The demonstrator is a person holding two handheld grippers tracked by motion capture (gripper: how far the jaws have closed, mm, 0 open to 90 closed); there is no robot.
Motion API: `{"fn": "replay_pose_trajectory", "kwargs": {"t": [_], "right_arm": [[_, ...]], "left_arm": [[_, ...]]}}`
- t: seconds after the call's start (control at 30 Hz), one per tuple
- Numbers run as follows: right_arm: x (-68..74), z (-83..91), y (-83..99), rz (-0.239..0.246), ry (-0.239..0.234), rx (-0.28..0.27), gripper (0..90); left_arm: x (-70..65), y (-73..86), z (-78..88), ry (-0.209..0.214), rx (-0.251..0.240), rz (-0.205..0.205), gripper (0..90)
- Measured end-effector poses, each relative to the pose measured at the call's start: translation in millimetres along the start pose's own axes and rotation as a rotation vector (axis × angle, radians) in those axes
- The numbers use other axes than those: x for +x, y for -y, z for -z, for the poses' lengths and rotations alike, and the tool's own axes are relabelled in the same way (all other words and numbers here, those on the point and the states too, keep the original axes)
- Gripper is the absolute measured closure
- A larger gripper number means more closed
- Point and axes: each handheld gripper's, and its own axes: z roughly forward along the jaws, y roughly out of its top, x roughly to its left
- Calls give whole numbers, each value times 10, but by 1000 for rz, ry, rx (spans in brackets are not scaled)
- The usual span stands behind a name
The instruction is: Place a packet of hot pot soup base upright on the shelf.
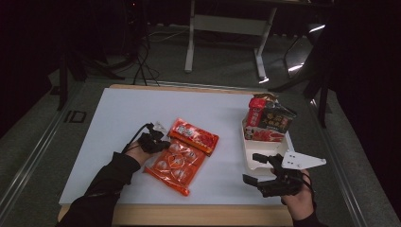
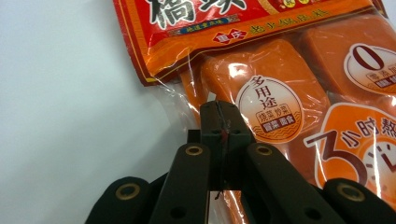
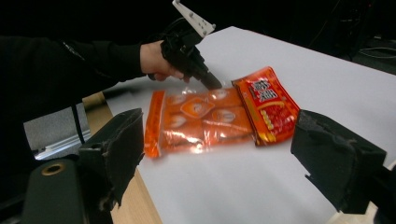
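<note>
Orange packet (image 1: 177, 163): it lies flat on the white surface (image 1: 118, 123), left of the middle and reaching toward the near edge, its red header end (image 1: 194, 135) pointing to the far right.
Your left gripper (image 1: 158, 142): its jaws are closed tight, pinching the clear plastic rim at the packet's far-left edge.
Left gripper view: here you see the two black jaws pressed flat together (image 2: 219, 122) with the film caught between them, and orange blocks (image 2: 266, 88) with round printed labels sealed inside the packet (image 2: 322, 116). The red header (image 2: 243, 23) carries large characters.
Right gripper view: from this side you see the whole packet (image 3: 205, 119) lengthwise, its sealed end beside the near edge where the wooden rim (image 3: 140, 200) of the table shows, and your left hand (image 3: 156, 60) with its gripper (image 3: 212, 83) coming down slantwise onto the packet's far rim.
Your right gripper (image 1: 257, 172): its jaws stand wide apart with nothing between them, hovering by the near right corner of the surface.
White tray (image 1: 265, 158): it sits along the right edge, just beyond your right gripper; red and dark snack packets (image 1: 267, 120) stand in its far end. You get this from the high view.
</note>
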Motion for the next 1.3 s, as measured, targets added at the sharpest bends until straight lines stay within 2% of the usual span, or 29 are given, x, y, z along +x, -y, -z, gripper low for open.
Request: {"fn": "replay_pose_trajectory", "kwargs": {"t": [0.1,0.17,0.33,0.4,0.5,0.6,0.67,0.73,0.9,0.97,1.03,1.13,1.3], "right_arm": [[4,1,6,-4,-1,0,171],[7,0,8,2,-1,4,171],[5,20,12,0,5,-1,171],[-21,35,10,6,9,-14,203],[-33,56,9,17,21,-47,203],[-12,76,-3,27,33,-61,187],[-1,78,-7,34,42,-63,177],[18,68,-13,44,65,-50,150],[40,35,-1,82,86,-43,146],[48,24,3,87,79,-40,146],[54,16,8,93,77,-38,147],[58,6,12,92,83,-34,147],[54,4,18,69,94,-33,137]], "left_arm": [[-74,0,-31,15,-22,-14,900],[-49,12,-8,28,-28,3,900],[-54,131,167,53,-28,3,900],[-92,188,233,57,-13,-12,900],[-136,260,289,62,11,-28,900],[-170,321,277,72,31,-25,900],[-179,333,280,70,26,-20,900],[-207,347,278,90,24,-2,900],[-374,354,255,115,17,-17,900],[-441,352,248,121,16,-25,900],[-506,357,235,148,9,-18,900],[-587,355,227,155,8,-47,900],[-664,346,194,181,-2,-28,900]]}}
